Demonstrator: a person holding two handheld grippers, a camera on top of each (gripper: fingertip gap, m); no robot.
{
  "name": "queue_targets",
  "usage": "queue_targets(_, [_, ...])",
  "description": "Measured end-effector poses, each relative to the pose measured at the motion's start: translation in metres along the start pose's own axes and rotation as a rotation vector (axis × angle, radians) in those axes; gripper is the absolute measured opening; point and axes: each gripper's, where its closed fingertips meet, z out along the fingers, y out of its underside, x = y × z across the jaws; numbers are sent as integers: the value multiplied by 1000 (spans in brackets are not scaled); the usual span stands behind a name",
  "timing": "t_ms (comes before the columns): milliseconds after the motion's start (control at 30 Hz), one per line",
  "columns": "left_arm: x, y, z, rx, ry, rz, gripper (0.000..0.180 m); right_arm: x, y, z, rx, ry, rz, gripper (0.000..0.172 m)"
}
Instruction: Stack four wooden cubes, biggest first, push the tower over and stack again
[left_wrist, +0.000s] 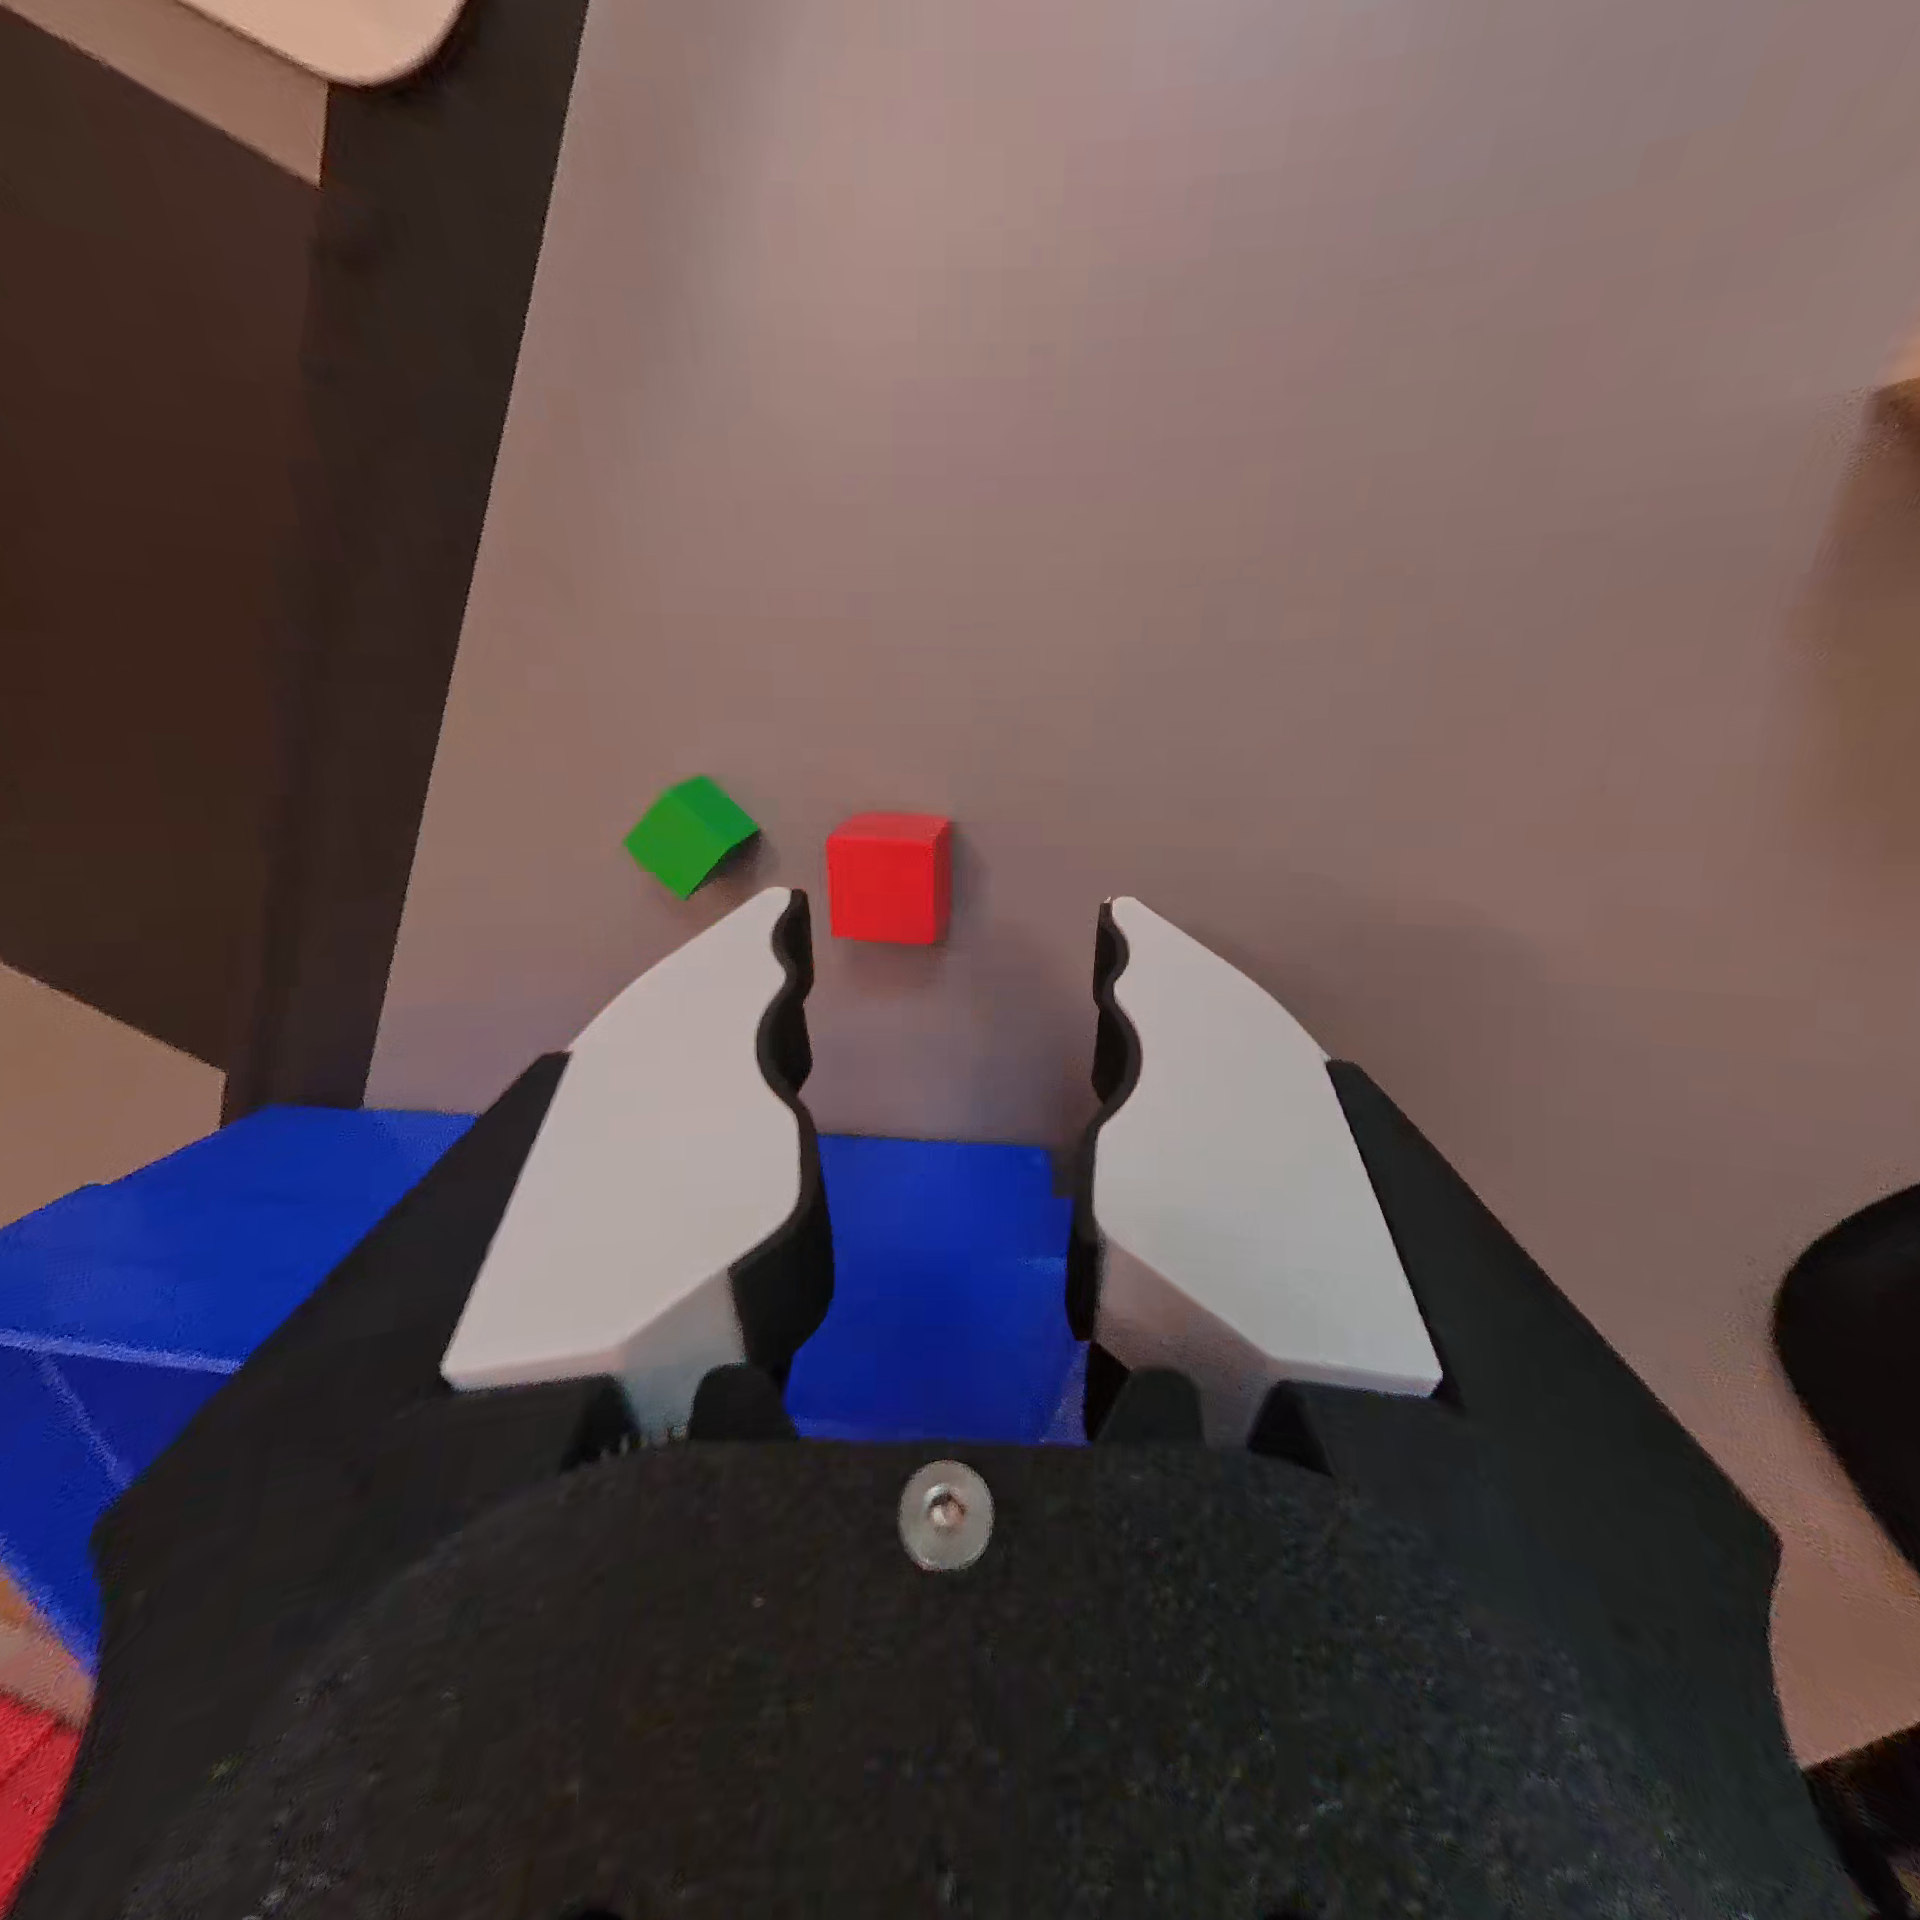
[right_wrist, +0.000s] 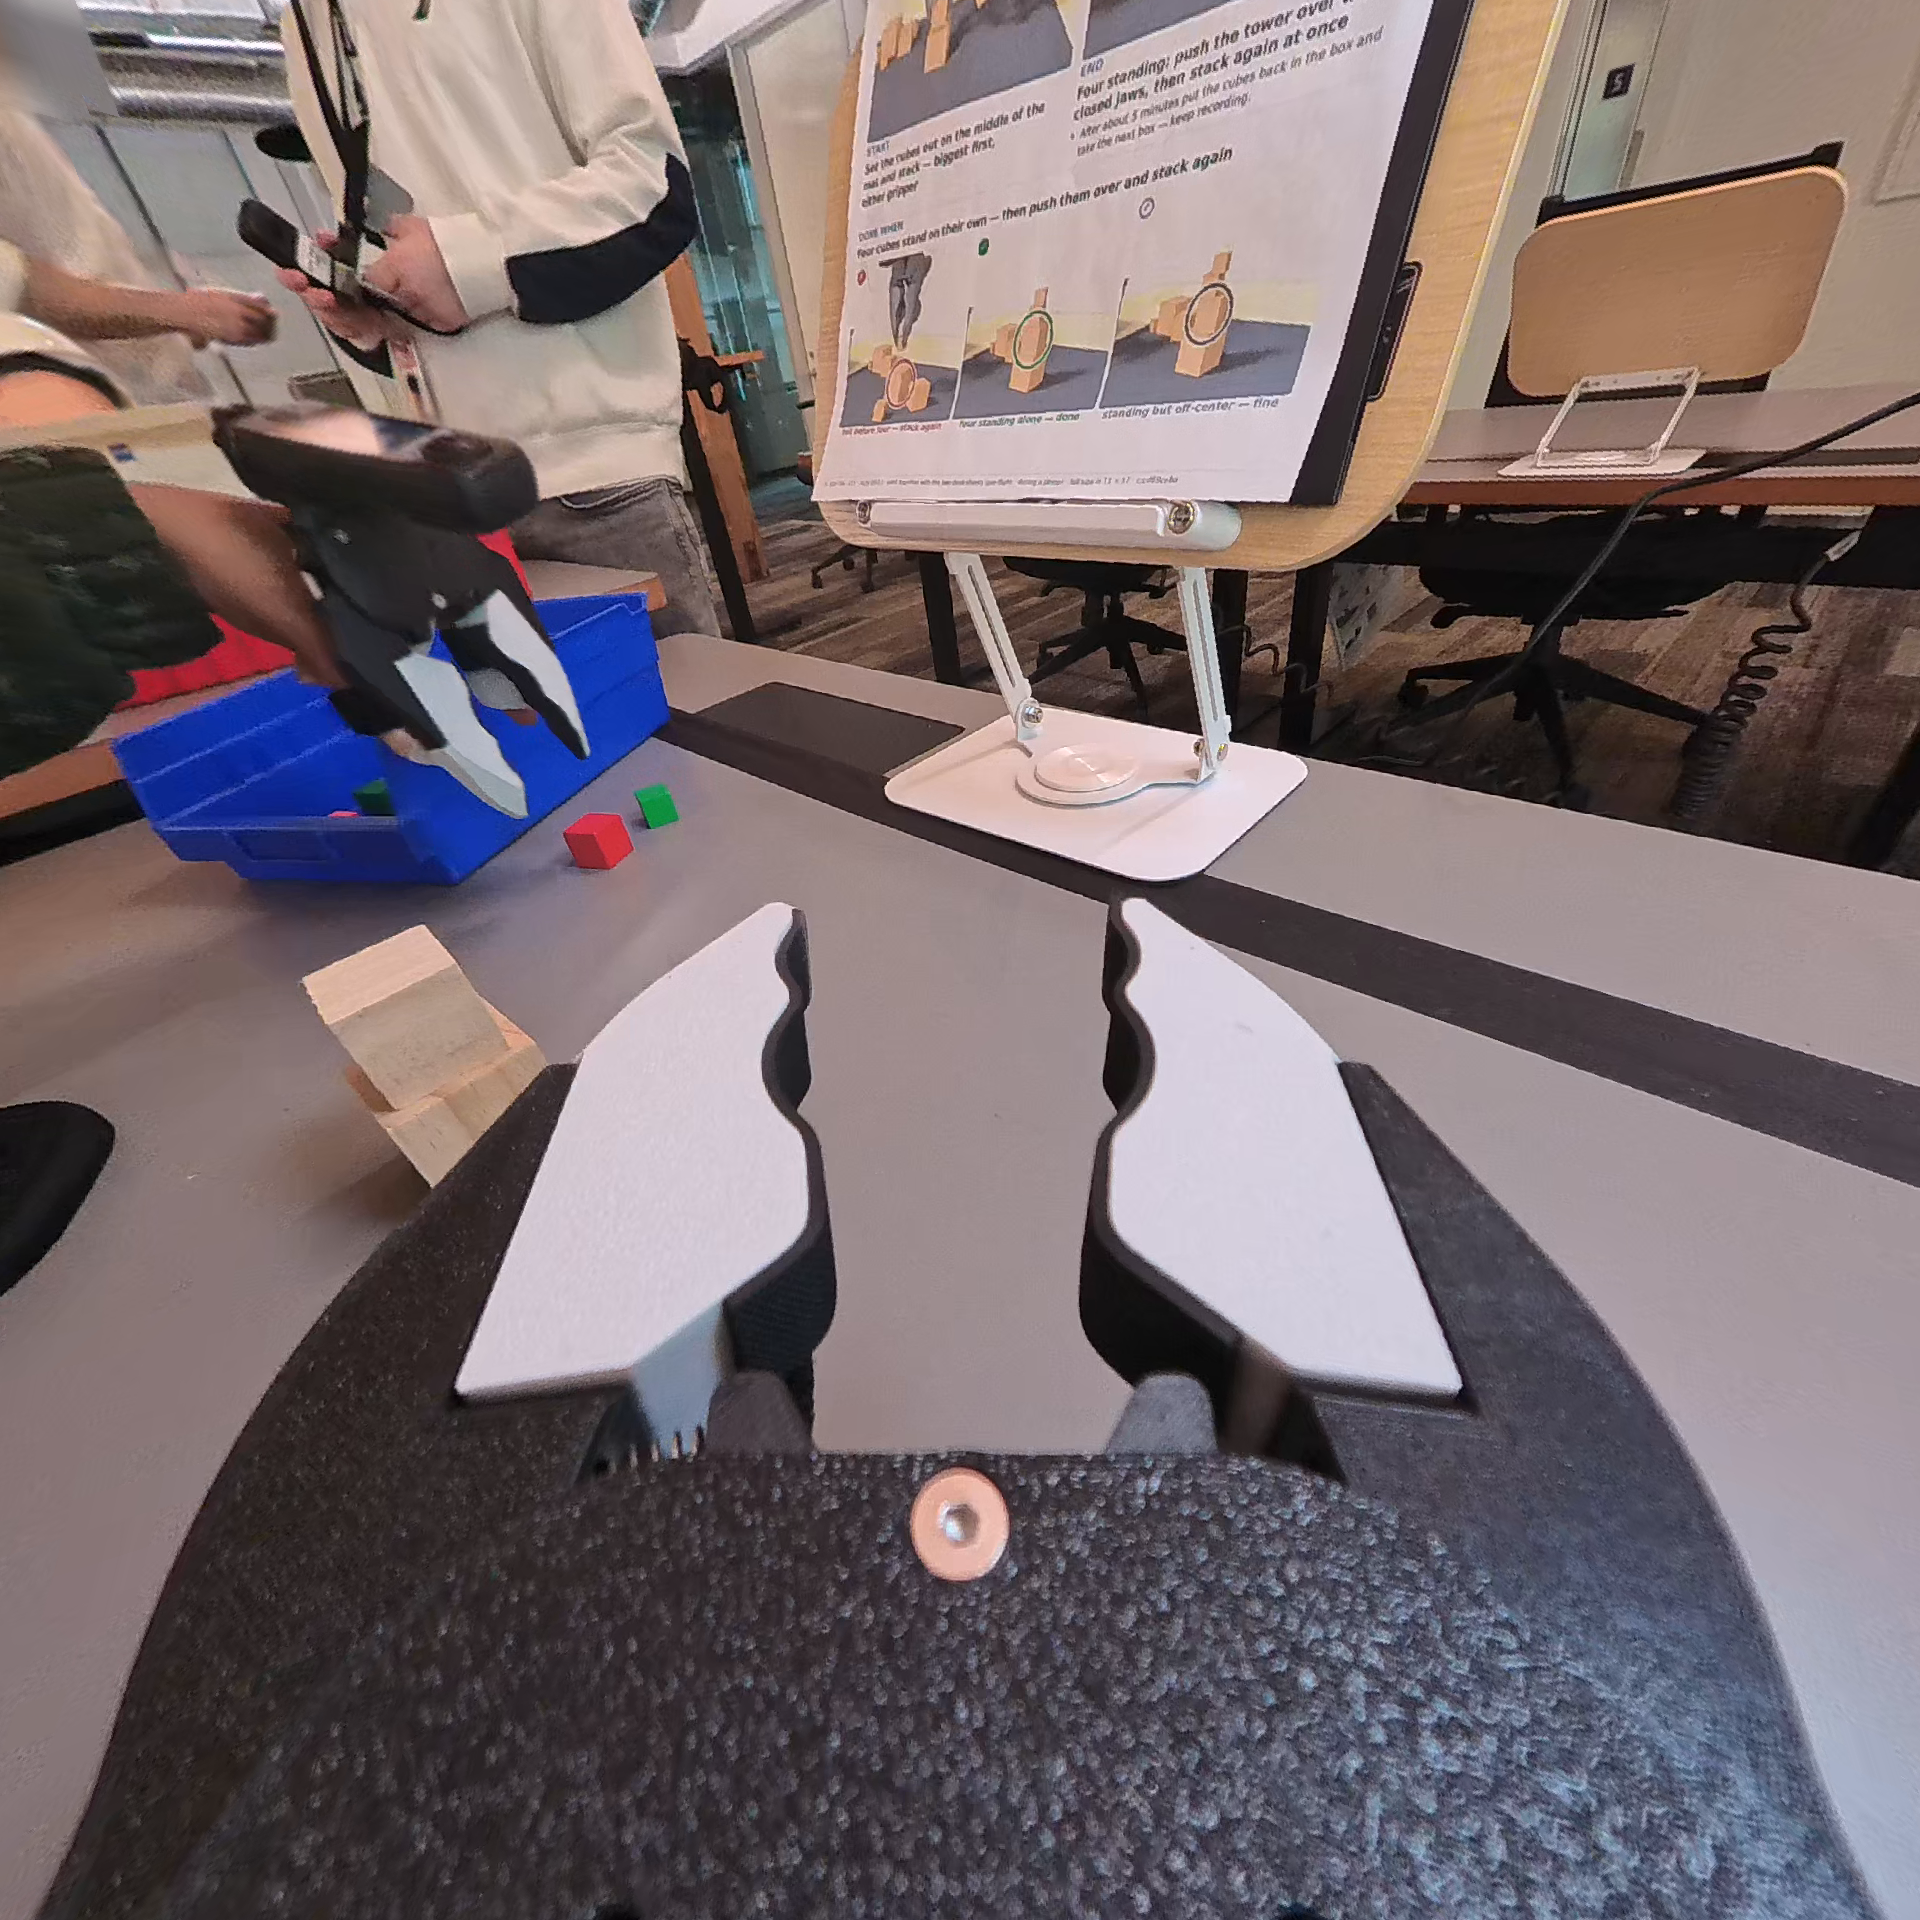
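We are holding the left gripper (left_wrist: 945, 904) released above the red cube (left_wrist: 888, 878) beside the blue bin (right_wrist: 312, 790), while the right gripper (right_wrist: 951, 914) is resting released, grasping nothing, over bare table (right_wrist: 1039, 1039).

So the grey surface (right_wrist: 987, 1091) is carrying a blue bin (right_wrist: 312, 821), with a red cube (right_wrist: 598, 840) and a green cube (right_wrist: 656, 805) sitting just beside it. Pale wooden blocks (right_wrist: 416, 1039) are piling up nearer, and a white stand base (right_wrist: 1101, 790) is resting farther back.
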Motion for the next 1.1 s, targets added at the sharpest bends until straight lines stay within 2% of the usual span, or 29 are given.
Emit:
queue_targets(333, [-15,13,36,-205,4,51,49,3,1,-1,-4,5,2,55])
queue_targets(400, [-15,19,42,-255,-3,62,40,4,1,-1,-1,5,6,55])
queue_targets(433, [-15,21,45,-267,-4,69,29,4,1,-1,0,6,6,55])
queue_targets(533, [-11,18,44,-244,16,48,27,4,1,-1,0,5,6,55])
queue_targets(633, [-2,5,29,-180,44,56,27,4,0,-1,1,5,5,54])
queue_targets(767, [32,-32,-14,-65,66,161,26,3,1,-1,-2,3,6,54])
queue_targets(933, [111,-84,-66,52,112,396,27,1,2,1,-5,-1,1,54])
queue_targets(1100, [168,-104,-73,35,130,545,27,0,0,0,5,4,-5,54])
